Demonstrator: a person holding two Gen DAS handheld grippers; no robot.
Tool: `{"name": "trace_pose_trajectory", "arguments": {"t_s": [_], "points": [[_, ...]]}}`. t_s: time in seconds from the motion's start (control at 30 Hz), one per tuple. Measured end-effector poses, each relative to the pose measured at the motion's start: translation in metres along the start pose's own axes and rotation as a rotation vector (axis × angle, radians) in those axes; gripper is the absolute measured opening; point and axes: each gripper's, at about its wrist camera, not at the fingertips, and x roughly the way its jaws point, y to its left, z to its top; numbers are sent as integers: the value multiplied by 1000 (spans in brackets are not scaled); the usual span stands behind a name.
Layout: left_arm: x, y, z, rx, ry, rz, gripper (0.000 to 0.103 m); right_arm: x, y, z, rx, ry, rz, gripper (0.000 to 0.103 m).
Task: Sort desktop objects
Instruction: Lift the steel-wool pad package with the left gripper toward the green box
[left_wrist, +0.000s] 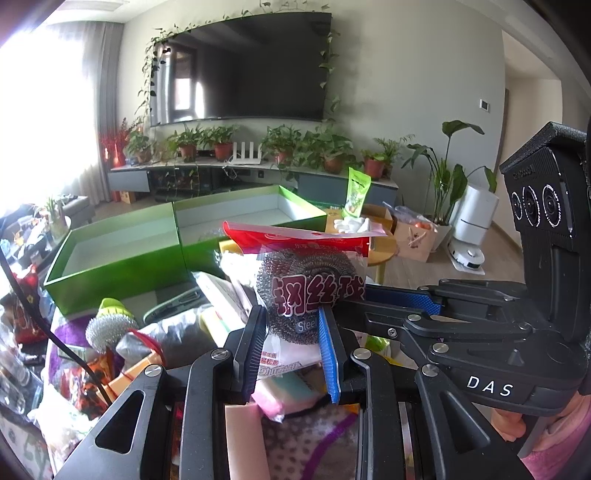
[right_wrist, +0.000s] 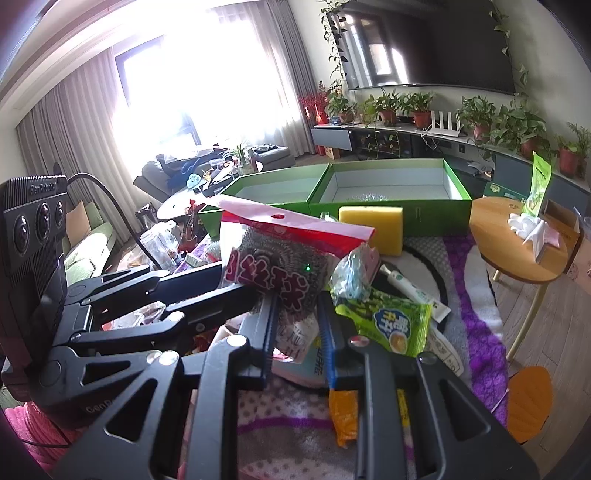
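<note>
A steel wool packet (left_wrist: 310, 273) with a red header and a clear front hangs above the cluttered tabletop. My left gripper (left_wrist: 291, 325) is shut on its lower part. My right gripper (left_wrist: 369, 295) reaches in from the right and its blue pad meets the packet's right edge. In the right wrist view the same packet (right_wrist: 280, 266) sits between the fingers of my right gripper (right_wrist: 297, 321), which is shut on it, while the left gripper (right_wrist: 251, 291) comes in from the left. Two open green boxes (left_wrist: 122, 266) (right_wrist: 388, 210) stand behind.
A yellow sponge (right_wrist: 371, 227) leans on the green box. A green snack bag (right_wrist: 391, 325) and a white tube (right_wrist: 413, 291) lie on the purple-patterned cloth. A loose steel scrubber (left_wrist: 109, 325) lies left. A round wooden table (right_wrist: 517, 258) stands to the right.
</note>
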Motion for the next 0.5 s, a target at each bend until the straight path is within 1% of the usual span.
{"name": "trace_pose_trajectory", "arguments": {"t_s": [0.5], "points": [[4,5,18,11,-20,11,27,5,-4,20,-10,-19,8,23]]}}
